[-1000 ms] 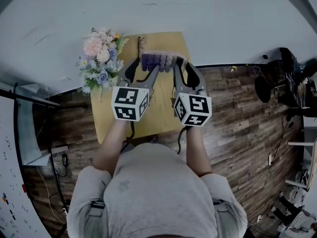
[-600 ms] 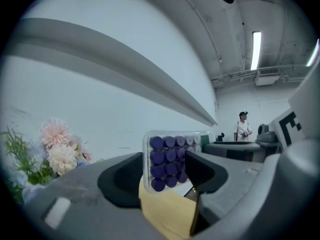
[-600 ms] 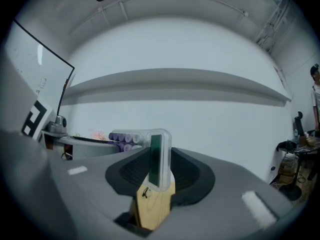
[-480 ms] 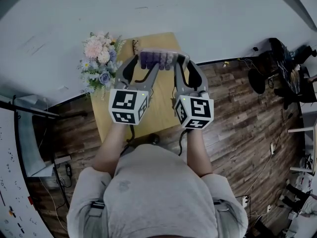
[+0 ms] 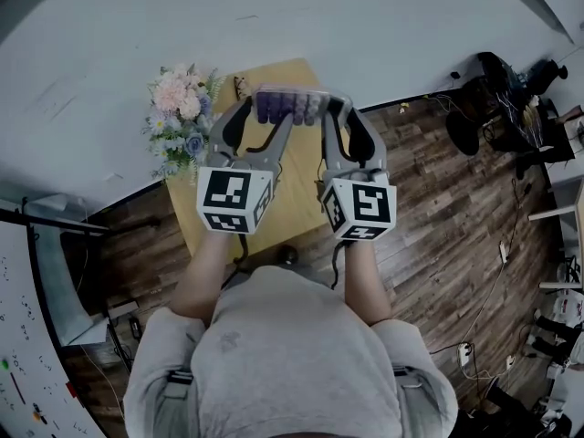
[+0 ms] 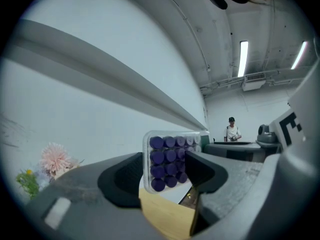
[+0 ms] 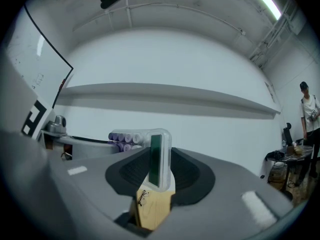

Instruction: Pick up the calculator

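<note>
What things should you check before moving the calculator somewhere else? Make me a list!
1. Left gripper shut on the purple-key end of the calculator: ok.
2. Right gripper shut on its screen end: ok.
3. Calculator lifted off the table: ok.
4. Flowers apart from the calculator: ok.
5. Glasses lying on the table, not touched by either gripper: ok.
6. Grip firm enough not to slip: cannot tell.
</note>
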{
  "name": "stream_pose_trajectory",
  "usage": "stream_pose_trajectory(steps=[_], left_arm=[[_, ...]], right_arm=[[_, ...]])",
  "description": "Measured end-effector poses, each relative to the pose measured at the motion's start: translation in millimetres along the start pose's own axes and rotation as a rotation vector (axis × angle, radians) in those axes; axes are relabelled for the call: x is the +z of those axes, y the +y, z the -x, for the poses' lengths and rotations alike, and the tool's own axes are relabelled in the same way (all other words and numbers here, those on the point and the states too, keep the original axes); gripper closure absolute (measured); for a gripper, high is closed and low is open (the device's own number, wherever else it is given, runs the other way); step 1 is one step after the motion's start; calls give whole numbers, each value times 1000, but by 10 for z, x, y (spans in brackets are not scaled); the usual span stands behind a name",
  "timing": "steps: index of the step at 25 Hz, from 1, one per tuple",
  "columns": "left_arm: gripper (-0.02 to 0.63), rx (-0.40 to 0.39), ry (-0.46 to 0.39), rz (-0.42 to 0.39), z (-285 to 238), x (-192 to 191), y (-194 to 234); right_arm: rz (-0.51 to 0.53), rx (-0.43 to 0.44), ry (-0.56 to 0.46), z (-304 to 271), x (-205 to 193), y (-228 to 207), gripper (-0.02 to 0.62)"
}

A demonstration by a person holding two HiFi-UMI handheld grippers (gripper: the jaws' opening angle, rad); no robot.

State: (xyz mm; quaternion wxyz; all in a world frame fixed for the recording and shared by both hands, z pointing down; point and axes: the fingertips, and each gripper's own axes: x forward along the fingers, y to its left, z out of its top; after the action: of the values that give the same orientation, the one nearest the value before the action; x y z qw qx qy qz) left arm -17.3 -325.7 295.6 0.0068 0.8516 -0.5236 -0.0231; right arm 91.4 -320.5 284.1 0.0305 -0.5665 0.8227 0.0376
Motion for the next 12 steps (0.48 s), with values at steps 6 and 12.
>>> stream_pose_trajectory(steps=[6, 12], left_arm=[[331, -41, -28, -22, 121, 110, -103], [331, -71, -48, -39, 262, 205, -211]], right_arm=[[11, -42, -36, 189, 117, 41, 471], [21, -72, -68, 385, 213, 88, 471]])
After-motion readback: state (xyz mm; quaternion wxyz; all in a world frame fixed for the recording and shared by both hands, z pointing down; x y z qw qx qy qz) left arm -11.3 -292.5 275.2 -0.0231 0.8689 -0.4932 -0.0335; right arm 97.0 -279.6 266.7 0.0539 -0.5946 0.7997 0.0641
